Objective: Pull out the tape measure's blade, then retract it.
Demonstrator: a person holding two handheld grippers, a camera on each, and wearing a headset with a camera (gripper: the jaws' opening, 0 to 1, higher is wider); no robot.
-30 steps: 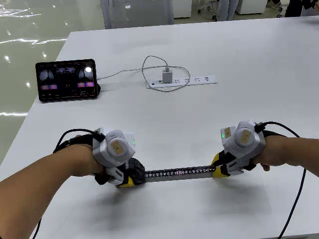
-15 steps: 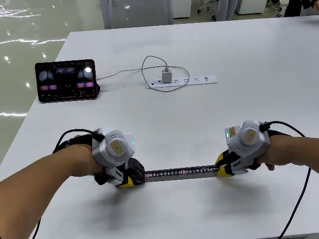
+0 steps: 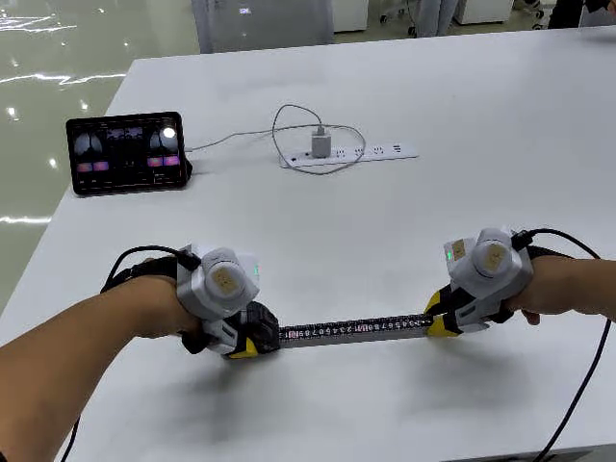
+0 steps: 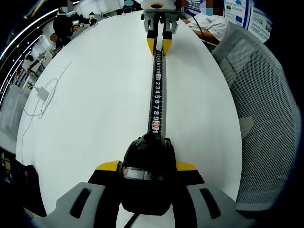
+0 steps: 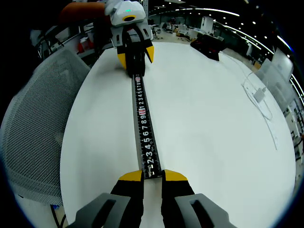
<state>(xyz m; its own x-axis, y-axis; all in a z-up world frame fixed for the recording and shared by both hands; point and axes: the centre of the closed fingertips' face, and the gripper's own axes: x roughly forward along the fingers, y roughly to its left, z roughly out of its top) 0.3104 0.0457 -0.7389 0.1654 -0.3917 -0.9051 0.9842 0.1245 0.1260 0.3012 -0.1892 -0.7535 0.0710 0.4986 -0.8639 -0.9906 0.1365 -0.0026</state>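
Left tool [image 3: 252, 341] grips the tape measure case [image 4: 145, 159], right tool [image 3: 441, 323] pinches the blade [image 3: 356, 330] tip. Blade's well out; retracting's left.

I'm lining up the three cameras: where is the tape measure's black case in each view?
Head view: case lower left, in the left gripper.
Left gripper view: case bottom centre, between that view's own jaws.
Right gripper view: case near the top, left of centre.
Shared landmark: the blade, running straight out from the case.
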